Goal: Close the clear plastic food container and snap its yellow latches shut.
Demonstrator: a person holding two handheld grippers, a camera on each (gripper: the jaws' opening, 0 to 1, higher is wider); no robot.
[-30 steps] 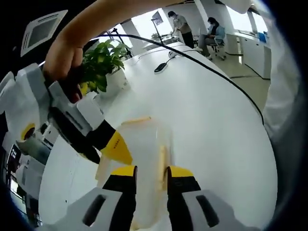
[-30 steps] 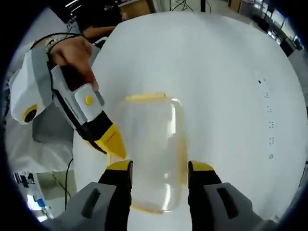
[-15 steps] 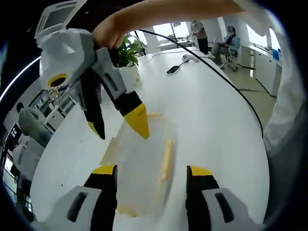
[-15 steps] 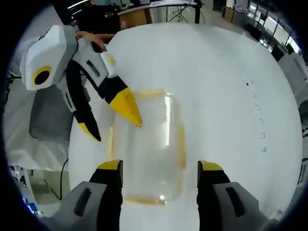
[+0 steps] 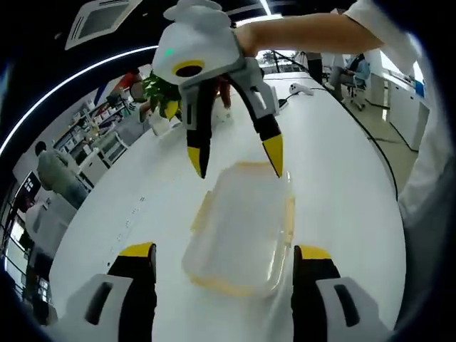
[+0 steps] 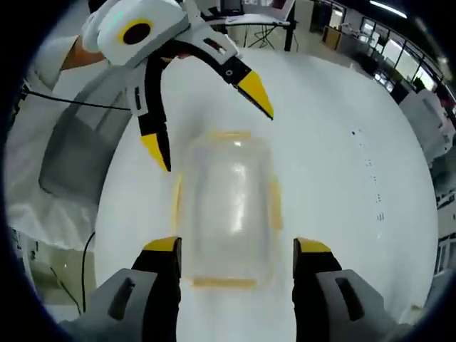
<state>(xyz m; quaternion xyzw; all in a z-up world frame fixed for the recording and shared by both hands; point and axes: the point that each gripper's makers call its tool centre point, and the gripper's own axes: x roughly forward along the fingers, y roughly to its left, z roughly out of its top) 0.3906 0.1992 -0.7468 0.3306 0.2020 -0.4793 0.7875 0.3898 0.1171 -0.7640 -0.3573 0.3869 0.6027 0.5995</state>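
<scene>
White table (image 5: 342,178) in an office; clear container (image 5: 239,228) at frame centre, lid on, yellow latches (image 6: 273,206) apparently not yet snapped; left gripper (image 5: 222,258) and right gripper (image 6: 236,251) both spread wide, facing across it, touching nothing

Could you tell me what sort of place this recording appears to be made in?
Probably an open-plan office: a long white table holds the container, with a potted plant at its far end, seated people beyond it, and shelving alongside.
</scene>
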